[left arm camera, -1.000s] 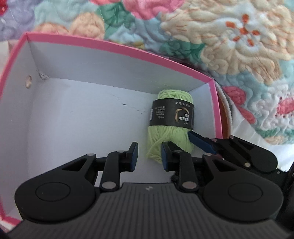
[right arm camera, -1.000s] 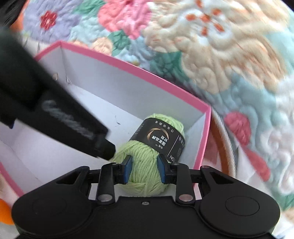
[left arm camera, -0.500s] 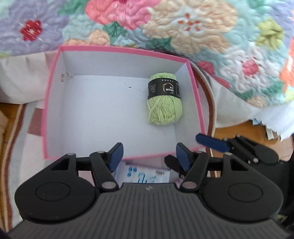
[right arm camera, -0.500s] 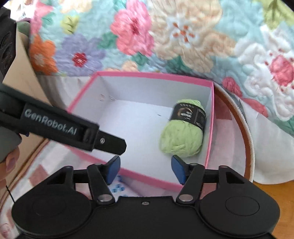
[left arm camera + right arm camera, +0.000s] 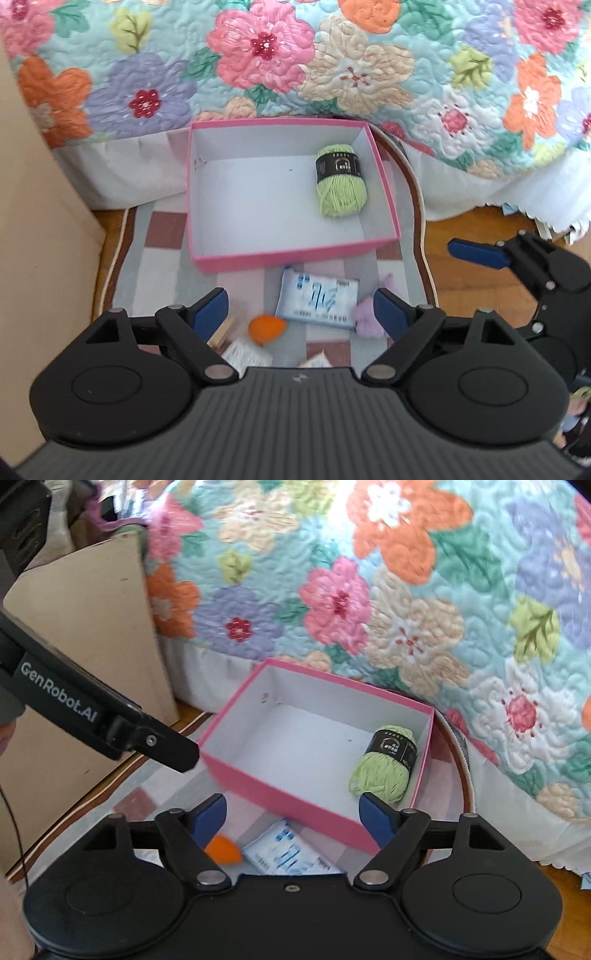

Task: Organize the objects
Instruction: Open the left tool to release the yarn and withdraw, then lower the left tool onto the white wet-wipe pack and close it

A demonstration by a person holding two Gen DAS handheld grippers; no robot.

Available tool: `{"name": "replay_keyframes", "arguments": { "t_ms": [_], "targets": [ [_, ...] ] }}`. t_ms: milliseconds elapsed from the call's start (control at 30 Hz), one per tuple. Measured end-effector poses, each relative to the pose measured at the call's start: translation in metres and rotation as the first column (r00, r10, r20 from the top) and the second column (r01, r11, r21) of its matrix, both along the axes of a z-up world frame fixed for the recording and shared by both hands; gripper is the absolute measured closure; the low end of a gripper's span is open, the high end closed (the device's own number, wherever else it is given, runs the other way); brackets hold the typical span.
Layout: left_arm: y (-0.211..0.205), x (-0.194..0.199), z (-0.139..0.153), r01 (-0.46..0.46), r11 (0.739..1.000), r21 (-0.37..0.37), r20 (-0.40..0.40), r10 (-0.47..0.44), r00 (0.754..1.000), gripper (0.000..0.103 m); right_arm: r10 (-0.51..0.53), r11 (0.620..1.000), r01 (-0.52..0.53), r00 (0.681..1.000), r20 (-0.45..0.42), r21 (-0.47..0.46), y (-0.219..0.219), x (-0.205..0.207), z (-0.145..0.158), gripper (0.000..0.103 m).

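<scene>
The green yarn skein lies on the floor of the pink box, in its far right corner, just beside the right wall. A second ago the right gripper's pads were closed on its near end; now it rests free, so this item looks delivered. Its long axis runs near to far across the box floor, with the black-banded end toward the far wall and the looser, fluffier end toward the near rim.

Both grippers have pulled up and back, out of the box. The left gripper has just been opening and stands wide with nothing between its jaws; the right gripper likewise has just been opening and holds nothing.

On the checked mat in front of the box wait a blue-and-white packet, an orange object and something lilac and soft. These are probably next. Behind everything hangs a floral quilt.
</scene>
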State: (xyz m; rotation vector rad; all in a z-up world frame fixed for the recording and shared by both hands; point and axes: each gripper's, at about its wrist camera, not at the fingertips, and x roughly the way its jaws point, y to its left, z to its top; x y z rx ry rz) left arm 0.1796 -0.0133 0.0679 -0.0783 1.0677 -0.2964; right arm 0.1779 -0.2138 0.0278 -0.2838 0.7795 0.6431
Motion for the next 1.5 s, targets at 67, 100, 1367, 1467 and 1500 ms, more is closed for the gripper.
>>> {"name": "replay_keyframes", "arguments": {
  "t_ms": [67, 100, 1367, 1467, 1500],
  "targets": [
    [0.005, -0.014, 0.005, 0.009, 1.0, -0.005, -0.005, -0.009, 1.0, 0.013, 0.017, 1.0, -0.017, 1.0, -0.025, -0.015, -0.002, -0.01, 0.007, 0.018],
    [0.008, -0.021, 0.008, 0.014, 1.0, -0.009, -0.009, -0.014, 1.0, 0.012, 0.033, 0.999, -0.034, 0.999, -0.042, -0.014, -0.003, -0.016, 0.01, 0.017],
    [0.009, -0.083, -0.158, -0.11, 0.994, -0.009, -0.192, 0.106, 0.976, 0.008, 0.216, 0.976, -0.215, 0.95, -0.227, 0.029, 0.014, -0.063, -0.123, 0.011],
    [0.009, -0.084, -0.175, -0.131, 0.99, -0.055, -0.199, 0.117, 0.973, 0.009, 0.206, 0.978, -0.21, 0.954, -0.219, 0.005, 0.017, -0.055, -0.144, 0.011],
    [0.008, -0.084, -0.181, -0.138, 0.989, -0.06, -0.204, 0.123, 0.971, 0.01, 0.201, 0.979, -0.204, 0.951, -0.236, 0.011, 0.017, -0.052, -0.152, 0.011]
  ]
}}
